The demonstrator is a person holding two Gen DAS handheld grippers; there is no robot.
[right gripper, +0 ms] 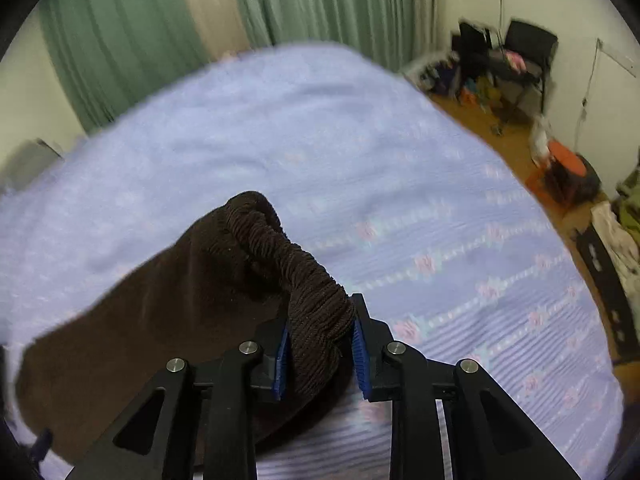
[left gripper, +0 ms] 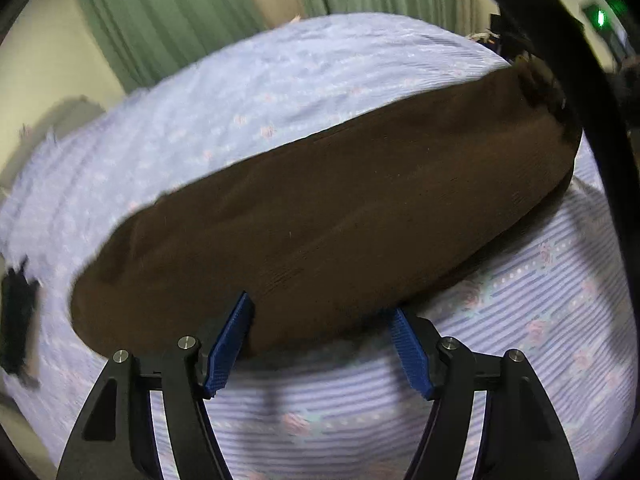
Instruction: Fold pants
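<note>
Your right tongs (right gripper: 318, 354) are clamped on the bunched elastic waistband (right gripper: 296, 268) of the brown pants (left gripper: 320, 216), which lie lengthwise across the striped bed sheet (left gripper: 540, 300). Your left tongs (left gripper: 320, 340) stand open astride the near edge of the pants, pads not yet pressing cloth. The risk is lifting unevenly: if the left tongs close on only the top layer, or miss the edge altogether, the pants will likely sag and twist as you fold. The thick gathered waistband could also slip out from the right pads (right gripper: 360, 348) if you pull hard.
</note>
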